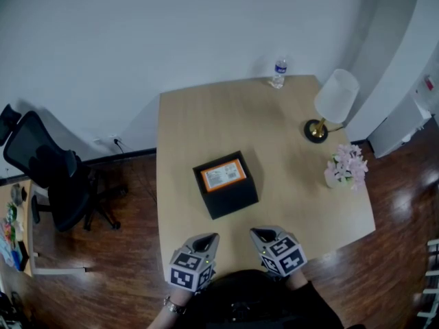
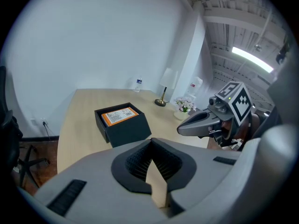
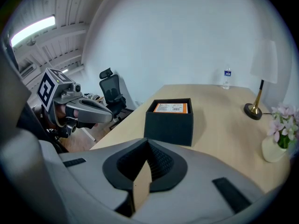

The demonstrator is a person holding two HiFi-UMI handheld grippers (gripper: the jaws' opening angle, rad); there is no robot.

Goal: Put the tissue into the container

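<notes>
A black open-topped container point(image 1: 226, 186) stands in the middle of the light wooden table point(image 1: 295, 184). An orange-labelled tissue pack point(image 1: 223, 174) lies inside it. In the head view both grippers hover at the table's near edge, short of the container. My left gripper point(image 1: 211, 237) is shut with nothing in it, and my right gripper point(image 1: 255, 233) is shut and empty too. The left gripper view has the container point(image 2: 122, 124) ahead and the right gripper point(image 2: 184, 129) at its right. The right gripper view shows the container point(image 3: 169, 122) ahead and the left gripper point(image 3: 108, 115) at its left.
A white-shaded lamp point(image 1: 334, 105) on a brass base, a water bottle point(image 1: 278, 72) and a small pot of pink flowers point(image 1: 345, 168) stand along the table's far and right sides. A black office chair point(image 1: 55, 180) is on the floor to the left.
</notes>
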